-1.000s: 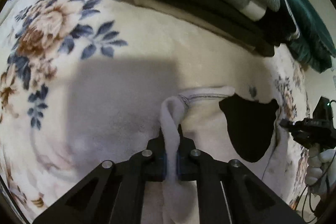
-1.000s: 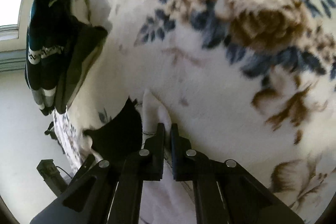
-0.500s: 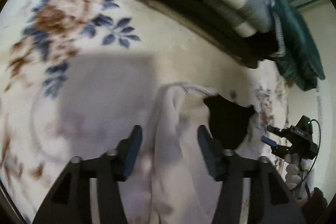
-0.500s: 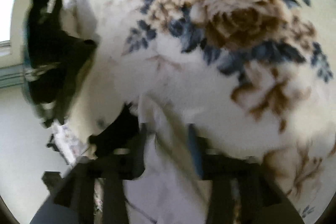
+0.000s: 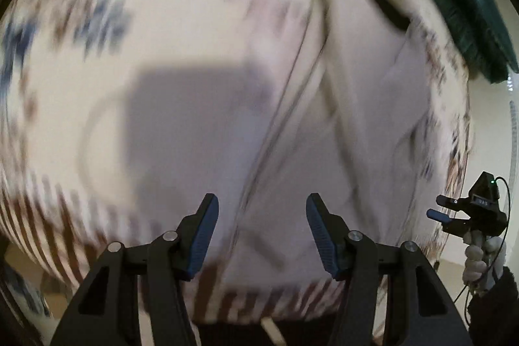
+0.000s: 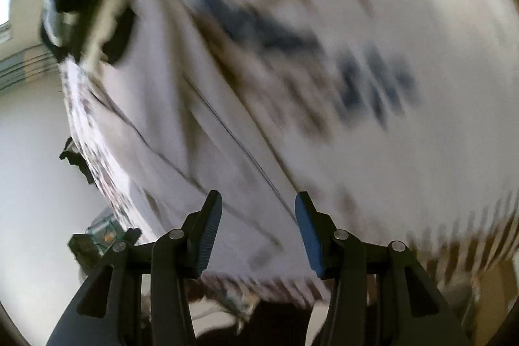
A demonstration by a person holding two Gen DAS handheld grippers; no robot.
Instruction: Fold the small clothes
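Left view alone shows right tool [image 5: 467, 213], far right. Both left tool [image 5: 262, 229] and right tool spread apart, empty; white garment [image 5: 340, 125] released since 1.0 s ago.

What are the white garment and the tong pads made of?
White garment: looks like thin woven or knit cloth, matte; it lies in soft creases with a stitched seam, though blur hides the weave. Pads: blue, probably ribbed rubber, on black tongs.
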